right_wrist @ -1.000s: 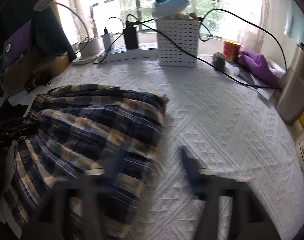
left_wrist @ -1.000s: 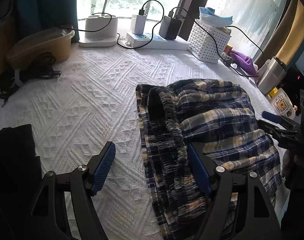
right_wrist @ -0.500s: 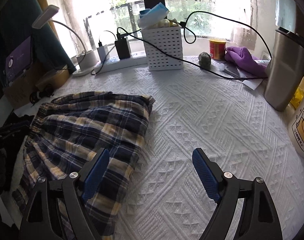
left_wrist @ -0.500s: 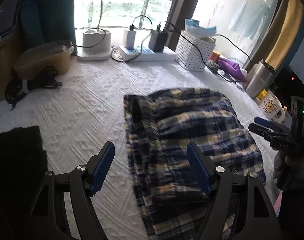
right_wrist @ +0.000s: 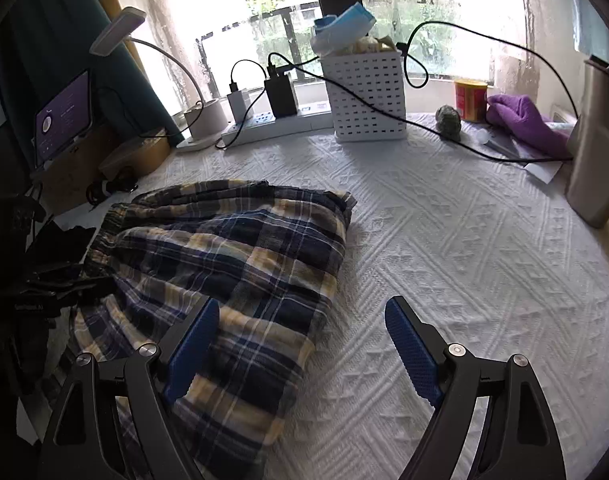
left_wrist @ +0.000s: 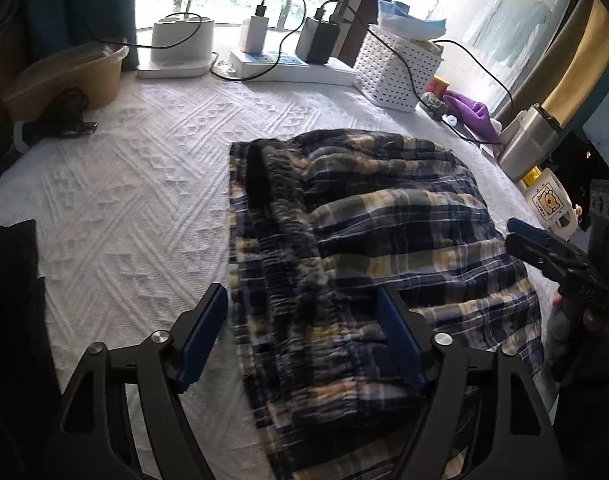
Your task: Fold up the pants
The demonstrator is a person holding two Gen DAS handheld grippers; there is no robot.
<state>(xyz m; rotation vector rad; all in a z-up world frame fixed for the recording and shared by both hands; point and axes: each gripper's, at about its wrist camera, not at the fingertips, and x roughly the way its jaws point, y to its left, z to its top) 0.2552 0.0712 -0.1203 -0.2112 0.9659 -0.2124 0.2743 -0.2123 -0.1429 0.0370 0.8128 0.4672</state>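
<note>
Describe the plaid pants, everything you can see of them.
The pants are thin woven cloth in navy, yellow and white plaid, with a gathered elastic waistband. They lie folded and rumpled on the white textured bedspread, near its front edge. Both grippers are open above them; neither is seen gripping the cloth.

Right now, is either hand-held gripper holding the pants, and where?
Neither. The left hand-held gripper and right hand-held gripper are open above the plaid pants.

I count 1 plaid pants (left_wrist: 384,240), 1 white basket (right_wrist: 366,96), 1 power strip (right_wrist: 280,122), 2 chargers, 1 steel tumbler (left_wrist: 530,142), 1 lamp (right_wrist: 118,30).
</note>
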